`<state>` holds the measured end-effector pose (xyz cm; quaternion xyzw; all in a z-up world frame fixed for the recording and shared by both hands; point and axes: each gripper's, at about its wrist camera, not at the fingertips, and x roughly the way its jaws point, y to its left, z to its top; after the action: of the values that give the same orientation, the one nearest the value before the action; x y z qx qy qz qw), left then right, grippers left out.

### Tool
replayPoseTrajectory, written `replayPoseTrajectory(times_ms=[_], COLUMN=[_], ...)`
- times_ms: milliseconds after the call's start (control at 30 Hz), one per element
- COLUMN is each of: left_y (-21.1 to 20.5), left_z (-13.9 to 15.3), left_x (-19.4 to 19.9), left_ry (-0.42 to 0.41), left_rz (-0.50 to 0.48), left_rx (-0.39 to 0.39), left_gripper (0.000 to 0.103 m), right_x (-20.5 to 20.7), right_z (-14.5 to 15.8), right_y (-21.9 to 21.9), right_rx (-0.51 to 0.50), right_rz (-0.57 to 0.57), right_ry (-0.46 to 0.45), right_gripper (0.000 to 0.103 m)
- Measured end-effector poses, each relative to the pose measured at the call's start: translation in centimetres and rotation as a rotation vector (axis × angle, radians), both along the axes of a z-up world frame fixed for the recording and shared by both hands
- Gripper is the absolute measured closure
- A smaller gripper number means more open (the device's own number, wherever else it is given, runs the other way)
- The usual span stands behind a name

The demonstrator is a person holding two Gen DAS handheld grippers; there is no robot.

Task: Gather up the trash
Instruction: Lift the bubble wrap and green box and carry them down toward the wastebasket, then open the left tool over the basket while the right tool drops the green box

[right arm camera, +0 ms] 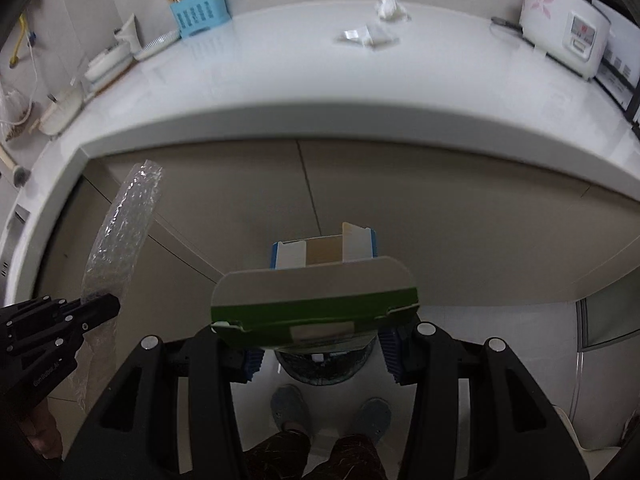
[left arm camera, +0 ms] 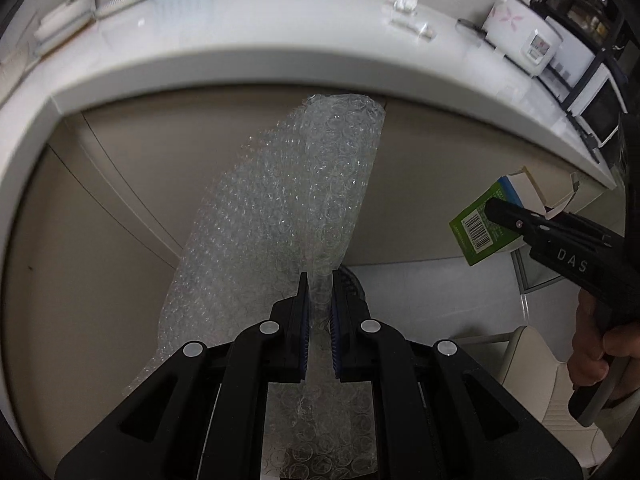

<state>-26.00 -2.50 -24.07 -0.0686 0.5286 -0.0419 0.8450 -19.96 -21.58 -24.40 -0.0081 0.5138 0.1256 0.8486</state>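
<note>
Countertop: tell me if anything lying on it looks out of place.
Yes. Near the back middle of the white countertop, a crumpled white wad and some clear plastic wrappers lie loose, apart from the tidy items along the edges such as the blue basket and rice cooker. They look like leftover trash.

Both grippers tilt steeply downward. The left gripper [left arm camera: 320, 280] has its jaws pinched nearly together; the right gripper [right arm camera: 320, 350] holds its jaws partly apart, clamped.
</note>
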Motion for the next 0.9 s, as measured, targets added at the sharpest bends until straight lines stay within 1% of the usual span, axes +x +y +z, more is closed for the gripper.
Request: replayPoseTrajectory(times_ms=[33, 133, 200, 267, 367, 433, 533, 667, 767, 900], left_y=[-0.3, -0.9, -1.4, -1.9, -2.7, -3.1, -3.4, -3.8, -4.7, -5.0], left_z=[-1.7, -7.2, -11.0, -14.6, -19.5, -23.2, -27.7, -33.1, -36.9, -40.4], left_x=[0.1, 0.6, 1.0, 1.6, 2.6, 3.2, 4.3, 5.7, 6.6, 7.0], left_ry=[0.012, 0.044, 0.067, 0.091, 0.104, 0.112, 0.123, 0.127, 0.134, 0.158], left_rz=[0.002, 0.016, 0.024, 0.024, 0.026, 0.025, 0.028, 0.007, -0.017, -0.04], left_rx=[0.005, 0.002, -0.013, -0.012, -0.021, -0.024, -0.032, -0.033, -0.021, -0.044], left_gripper=[0.095, 0.095, 0.095, 0.095, 0.095, 0.095, 0.095, 0.095, 0.095, 0.095], right_x=[0.3, 0.6, 1.0, 1.5, 2.4, 2.8, 3.5, 4.1, 4.2, 3.7], right_z=[-1.2, -6.3, -10.2, -14.1, -19.9, -23.0, -27.5, -31.7, -34.2, -36.5], right_y=[-0.3, -1.0, -1.3, -1.7, -1.9, -1.9, -1.9, -1.5, -1.4, -1.2], right_rx=[0.0, 0.001, -0.002, 0.02, 0.029, 0.028, 0.019, 0.006, 0.0, -0.012], right_rz=[0.002, 0.027, 0.043, 0.047, 0.047, 0.045, 0.032, 0.027, 0.028, 0.032], right_ry=[0.009, 0.038, 0.061, 0.095, 0.129, 0.137, 0.159, 0.176, 0.188, 0.202], right_gripper=[0.058, 0.058, 0.059, 0.058, 0.058, 0.058, 0.059, 0.059, 0.059, 0.059])
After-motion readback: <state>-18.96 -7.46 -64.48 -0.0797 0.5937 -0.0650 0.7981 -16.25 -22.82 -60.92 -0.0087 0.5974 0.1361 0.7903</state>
